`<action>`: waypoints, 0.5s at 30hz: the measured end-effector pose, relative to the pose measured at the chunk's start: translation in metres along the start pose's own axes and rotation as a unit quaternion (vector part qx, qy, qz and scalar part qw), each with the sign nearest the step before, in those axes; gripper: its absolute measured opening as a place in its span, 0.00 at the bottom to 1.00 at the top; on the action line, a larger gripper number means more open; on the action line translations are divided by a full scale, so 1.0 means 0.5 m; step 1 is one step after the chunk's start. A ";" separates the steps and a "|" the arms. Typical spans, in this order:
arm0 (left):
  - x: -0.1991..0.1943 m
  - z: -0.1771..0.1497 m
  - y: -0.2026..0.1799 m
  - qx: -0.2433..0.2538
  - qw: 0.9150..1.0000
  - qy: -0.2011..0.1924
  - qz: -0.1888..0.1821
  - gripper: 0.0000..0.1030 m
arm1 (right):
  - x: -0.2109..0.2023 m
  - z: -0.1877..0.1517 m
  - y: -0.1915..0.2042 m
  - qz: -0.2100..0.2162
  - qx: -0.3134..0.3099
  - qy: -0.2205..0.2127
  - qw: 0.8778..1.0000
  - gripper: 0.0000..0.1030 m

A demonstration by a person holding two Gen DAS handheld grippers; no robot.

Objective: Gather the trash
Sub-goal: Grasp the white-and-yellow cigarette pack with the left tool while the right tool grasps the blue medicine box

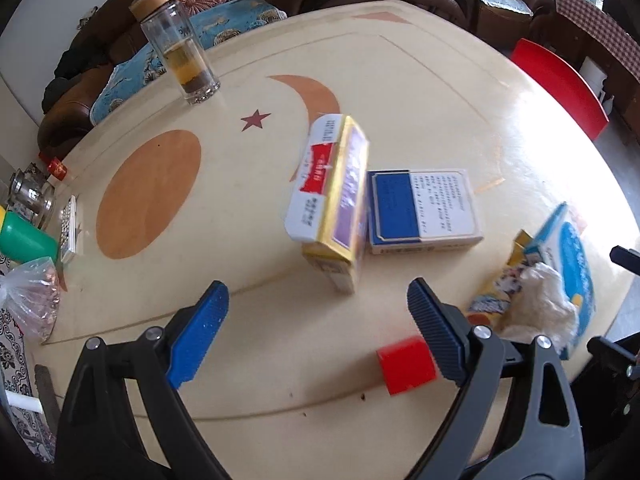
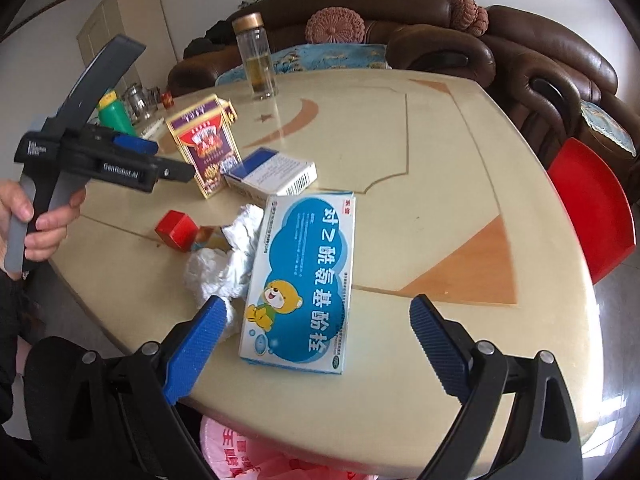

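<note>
The left gripper (image 1: pixel 318 304) is spread wide and holds nothing; the right gripper (image 2: pixel 318 316) is likewise wide apart and empty, hanging over the near edge of the table (image 2: pixel 440 152).

In the left wrist view, the gold pack (image 1: pixel 334 200) stands tilted at centre frame, just beyond the fingertips, with the blue pack (image 1: pixel 424 212) lying flat and touching its right side. A red block (image 1: pixel 406 364) sits low, close to the inside of the right finger. At the right edge lie the crumpled tissue (image 1: pixel 536 304) and the blue box (image 1: pixel 568 264), with a small colourful wrapper (image 1: pixel 500 288) beside them.

In the right wrist view, the blue box lies flat at lower centre, between the fingers, and the tissue touches its left side, right at the left fingertip.

Around them: a glass bottle (image 1: pixel 176 44) at upper left, a green cup (image 1: pixel 24 240) and a plastic bag (image 1: pixel 32 300) at the left edge, a red chair (image 1: pixel 560 84) at upper right, and a pink bag (image 2: pixel 248 456) below the table rim at bottom of the right view.
</note>
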State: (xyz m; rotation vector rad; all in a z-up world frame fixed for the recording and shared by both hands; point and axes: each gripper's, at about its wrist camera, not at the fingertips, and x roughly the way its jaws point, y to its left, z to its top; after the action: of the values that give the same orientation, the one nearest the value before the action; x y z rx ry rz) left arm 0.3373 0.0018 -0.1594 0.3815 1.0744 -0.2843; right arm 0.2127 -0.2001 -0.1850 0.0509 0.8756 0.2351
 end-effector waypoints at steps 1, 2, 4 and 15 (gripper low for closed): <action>0.006 0.003 0.002 -0.001 1.000 0.001 -0.001 0.86 | 0.006 0.000 0.000 -0.001 -0.002 0.002 1.000 0.88; 0.012 0.005 0.003 -0.001 1.000 0.001 -0.005 0.86 | 0.012 0.000 0.000 -0.001 -0.003 0.005 1.000 0.88; 0.025 0.008 0.005 -0.003 1.000 0.003 -0.009 0.86 | 0.024 0.000 0.001 -0.004 -0.005 0.009 1.000 0.88; 0.064 0.021 -0.003 -0.007 0.999 0.002 -0.034 0.86 | 0.047 0.002 0.000 -0.011 -0.008 0.005 1.000 0.85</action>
State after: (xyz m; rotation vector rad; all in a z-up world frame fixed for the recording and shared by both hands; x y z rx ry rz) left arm 0.3596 -0.0053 -0.1836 0.3333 1.0944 -0.3364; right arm 0.2278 -0.1947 -0.2022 0.0251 0.8834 0.2215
